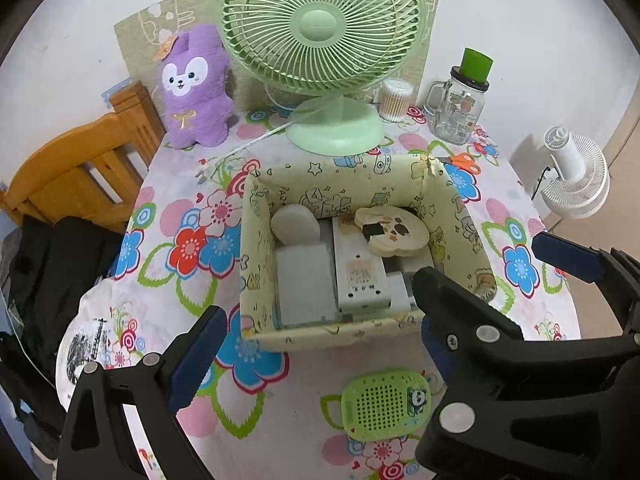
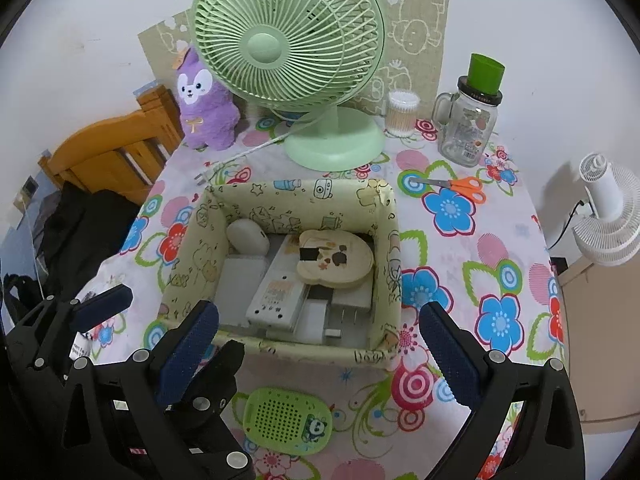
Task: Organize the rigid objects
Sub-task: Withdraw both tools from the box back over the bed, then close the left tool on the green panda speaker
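Both tools hang over the near edge of the flowered table (image 2: 500, 240), tilted down toward it.

Right gripper (image 2: 320, 340): jaws spread wide, nothing between them but tablecloth and the near wall of the printed fabric box (image 2: 280, 346).

Left gripper (image 1: 320, 344): jaws likewise wide apart and empty. The two tools sit close, the left's inner finger just beside the right's.

Ahead of both tools, the box already holds a white oval piece (image 2: 248, 236), flat white blocks, a white charger-like unit (image 2: 276, 296) and a bear-shaped wooden board (image 2: 336, 260) lying tilted on top of the others.

Below and between the tools, nearer than the box: a green perforated case with a panda (image 2: 288, 420), flat on the cloth. Probably the next item to go in.

Farther off, beyond the box to the right: orange-handled scissors (image 2: 460, 186), also loose.

Risks as I judge them:
- The green case is thin and lies flat; pads may slide over it or pinch the cloth and drag it.
- The two tools are crowded; reaching down together could knock one against the other.
- The box walls are soft; a finger catching the near wall could fold it or shove the box toward the green desk fan (image 2: 288, 52).
- The bear board rests unevenly; dropping something on it could tip it.
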`<state>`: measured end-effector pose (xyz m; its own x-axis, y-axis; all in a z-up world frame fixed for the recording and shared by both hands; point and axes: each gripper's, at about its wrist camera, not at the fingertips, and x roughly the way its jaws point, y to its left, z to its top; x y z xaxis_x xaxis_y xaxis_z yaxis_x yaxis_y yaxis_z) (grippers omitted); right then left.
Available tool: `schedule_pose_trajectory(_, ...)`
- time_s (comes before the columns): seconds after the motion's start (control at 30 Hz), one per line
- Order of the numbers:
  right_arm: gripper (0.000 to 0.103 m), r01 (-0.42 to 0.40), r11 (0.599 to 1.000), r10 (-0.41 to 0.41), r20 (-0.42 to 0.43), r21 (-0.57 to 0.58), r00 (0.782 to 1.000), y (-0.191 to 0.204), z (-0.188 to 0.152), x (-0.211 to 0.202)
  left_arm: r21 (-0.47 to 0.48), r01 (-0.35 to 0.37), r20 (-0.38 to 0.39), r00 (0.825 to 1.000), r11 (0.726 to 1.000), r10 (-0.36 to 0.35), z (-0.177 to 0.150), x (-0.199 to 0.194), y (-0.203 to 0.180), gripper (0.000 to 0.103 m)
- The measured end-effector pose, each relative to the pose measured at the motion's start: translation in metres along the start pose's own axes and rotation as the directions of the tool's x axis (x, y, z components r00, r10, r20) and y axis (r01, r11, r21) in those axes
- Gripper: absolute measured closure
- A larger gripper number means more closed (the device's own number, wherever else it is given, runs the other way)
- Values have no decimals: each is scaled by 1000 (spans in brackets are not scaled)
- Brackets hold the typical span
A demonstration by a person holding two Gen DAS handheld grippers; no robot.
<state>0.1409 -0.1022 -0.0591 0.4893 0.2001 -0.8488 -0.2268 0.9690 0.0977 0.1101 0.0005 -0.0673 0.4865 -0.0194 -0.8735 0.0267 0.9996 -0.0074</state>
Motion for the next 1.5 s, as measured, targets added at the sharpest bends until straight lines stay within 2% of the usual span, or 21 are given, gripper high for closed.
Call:
schedule_pose_trajectory(0.27, 1, 12, 1000, -12, 9, -26, 1000, -2, -15, -11, -11, 4, -13, 1000, 1000, -4, -15, -5, -8, 3)
schedule_pose_trajectory(0.43, 1, 19, 999, -19, 10, -30, 1000, -7, -26, -15, 14, 3, -17, 1000, 1000, -2, -24, -6, -17, 1)
schedule_pose_trajectory(0.73, 1, 48, 999, -47, 43, -4, 998, -18, -47, -25, 7, 24, -29, 999, 1000, -24, -39, -5, -26, 1)
schedule_pose_trajectory(1.03, 2, 61, 998, -60, -10, 27, 998, -29, -70, -13, 16, 15, -49, 999, 1000, -14, -58, 7, -34, 1)
schedule_pose_trajectory(1.5, 2, 98, 994, -95, -82, 42, 992, -40, -98, 13, -23, 17, -106, 994, 1000, -20, -83, 36, -36, 1)
